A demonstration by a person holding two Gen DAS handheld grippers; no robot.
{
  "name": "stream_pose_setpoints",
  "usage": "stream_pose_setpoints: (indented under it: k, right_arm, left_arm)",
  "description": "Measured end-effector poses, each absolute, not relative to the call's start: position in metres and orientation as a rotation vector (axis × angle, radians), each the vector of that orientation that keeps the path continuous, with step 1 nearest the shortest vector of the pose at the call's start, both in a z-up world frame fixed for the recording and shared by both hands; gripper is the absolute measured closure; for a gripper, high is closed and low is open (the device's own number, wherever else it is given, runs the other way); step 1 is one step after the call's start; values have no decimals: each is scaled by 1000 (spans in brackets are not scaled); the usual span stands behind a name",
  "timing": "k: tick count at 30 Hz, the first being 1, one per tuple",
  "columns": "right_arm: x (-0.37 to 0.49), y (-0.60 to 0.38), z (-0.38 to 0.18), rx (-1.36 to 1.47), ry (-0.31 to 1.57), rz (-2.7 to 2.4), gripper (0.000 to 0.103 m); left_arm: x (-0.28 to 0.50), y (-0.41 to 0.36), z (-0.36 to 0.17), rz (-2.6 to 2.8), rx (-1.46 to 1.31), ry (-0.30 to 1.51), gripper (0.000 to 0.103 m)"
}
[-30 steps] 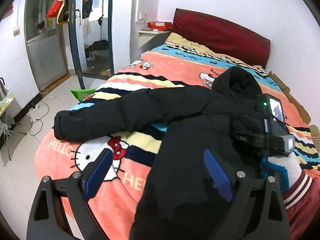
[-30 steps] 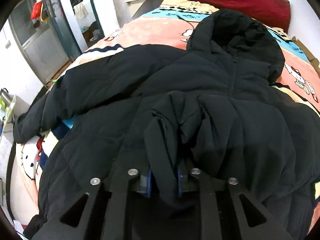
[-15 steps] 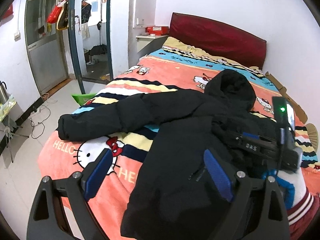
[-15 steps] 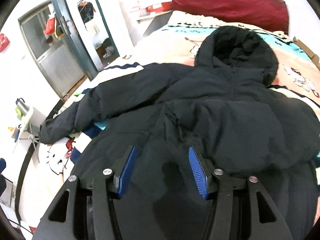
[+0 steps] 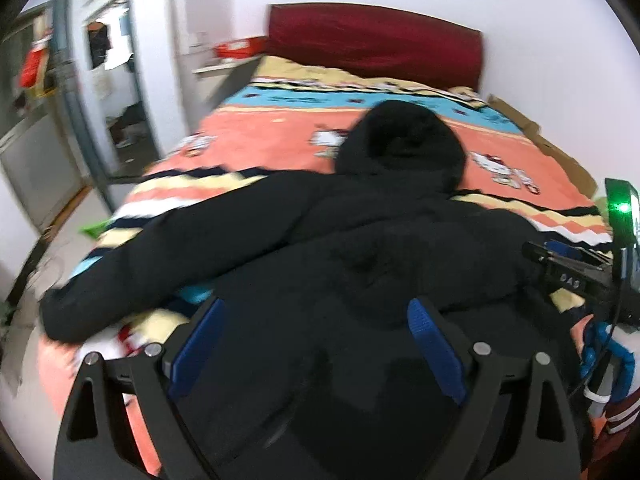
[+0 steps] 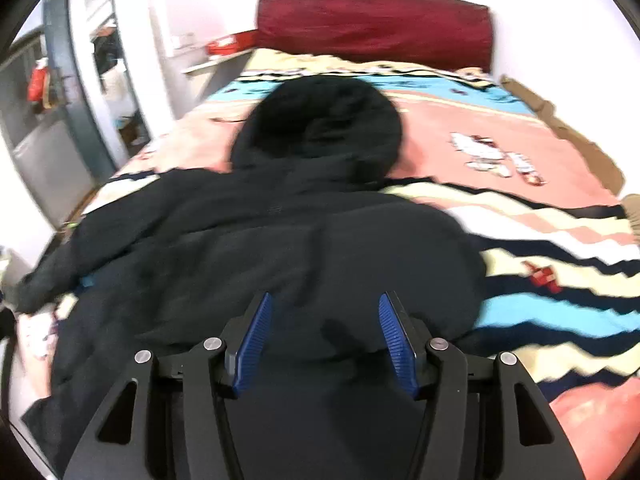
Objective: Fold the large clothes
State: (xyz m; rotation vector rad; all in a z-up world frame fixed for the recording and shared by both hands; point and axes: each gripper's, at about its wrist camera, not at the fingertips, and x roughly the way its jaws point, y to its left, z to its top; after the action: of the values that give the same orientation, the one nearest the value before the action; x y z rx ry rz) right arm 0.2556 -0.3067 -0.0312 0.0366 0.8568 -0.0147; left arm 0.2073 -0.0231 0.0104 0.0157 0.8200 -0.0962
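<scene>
A large black hooded padded jacket lies on the bed, hood toward the red headboard. Its left sleeve stretches out to the bed's left edge. The right sleeve lies folded across the body. My left gripper is open and empty above the jacket's lower body. My right gripper is open and empty above the jacket's right side; its body shows at the right edge of the left wrist view. Both views are motion-blurred.
The bed has a striped orange, blue and cream cartoon blanket and a dark red headboard. A nightstand with a red box stands at the head's left. An open doorway and floor lie left of the bed.
My right gripper let go of the folded sleeve fabric, opened and drew back. Both grippers swung right, now facing the headboard. The jacket stays put.
</scene>
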Motion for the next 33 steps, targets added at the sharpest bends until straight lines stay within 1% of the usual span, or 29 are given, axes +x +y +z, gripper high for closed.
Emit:
stream_pose_setpoints:
  k: [4,7,13,17,19,23,26,28,31,33]
  right_arm:
    - [281,-338,-34,42,838,-53,47]
    - [302,-351,-41,45,830,-64,47]
    - [322,-356,-74,53,859,-46,47]
    - [323,-356,-95,62,888,-22,45]
    - [323,-357,-100,70,899,-8,45]
    - [319,-360,-103,46,912,-19,45]
    - [315,-366,-102,21,930,-46,45]
    - [313,-367,-98,-27,942,-89,45]
    - [307,-364,-84,-43,929,-125,45]
    - [305,-356,-77,-25,909,-93,45]
  left_arm:
    - [261,-80,-5,-187,46,837,10]
    - [299,-121,-27,-244,59,864,10]
    - [342,-146,-75,-263,35,938,10]
    - [349,-119,-106,-181,76,993,10]
    - [350,-98,-110,-176,43,1018,10]
    - [339,-62,-105,-103,77,1021,10]
    - [329,-27,-101,-63,40,1040,10]
    - [321,-11,-91,-40,25,1009,10]
    - [313,-9,-72,-10,63,926,10]
    - [313,-18,-64,-64,43,906,10]
